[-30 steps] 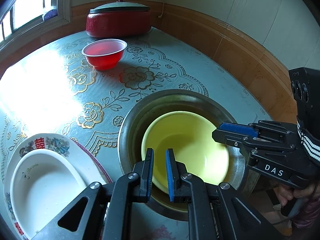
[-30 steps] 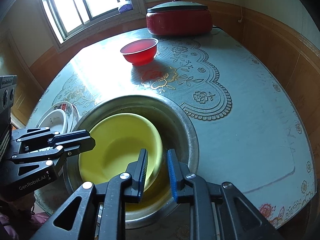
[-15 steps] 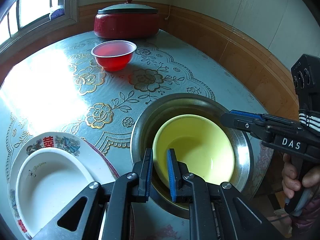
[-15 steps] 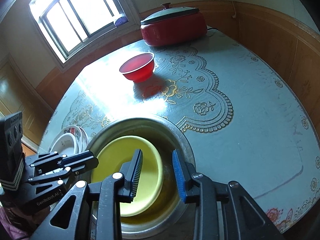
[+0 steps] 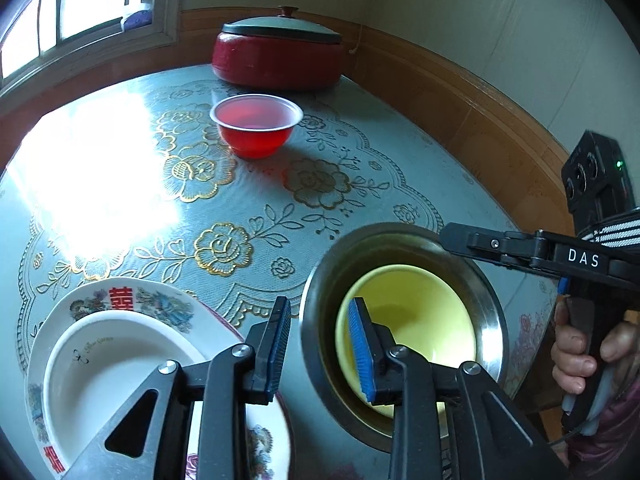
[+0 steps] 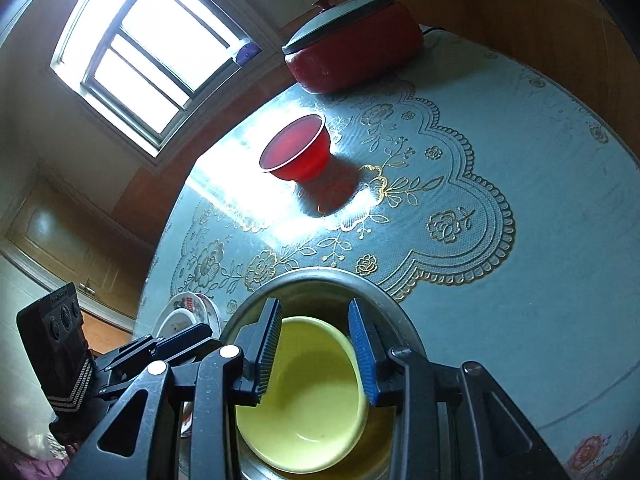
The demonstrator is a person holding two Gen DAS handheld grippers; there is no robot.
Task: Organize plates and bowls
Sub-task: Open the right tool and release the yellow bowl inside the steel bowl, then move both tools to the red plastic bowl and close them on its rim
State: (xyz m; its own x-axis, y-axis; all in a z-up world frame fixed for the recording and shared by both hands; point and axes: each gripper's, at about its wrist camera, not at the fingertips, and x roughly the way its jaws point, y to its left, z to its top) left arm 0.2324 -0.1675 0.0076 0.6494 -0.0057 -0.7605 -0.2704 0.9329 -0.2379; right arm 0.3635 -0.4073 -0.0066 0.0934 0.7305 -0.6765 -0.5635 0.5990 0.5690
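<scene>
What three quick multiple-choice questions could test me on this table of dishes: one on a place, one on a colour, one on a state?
1. Where does the yellow bowl sit?
A. inside the metal basin
B. on the patterned plate
C. on the red pot

2. What colour is the small bowl in front of the lidded pot?
A. white
B. red
C. green

3. How is the lidded pot?
A. open
B. tipped over
C. covered

Answers: 1 A, the steel rim rings it all round. 2 B, it is see-through red. 3 C, its dark lid lies flat on top.
</scene>
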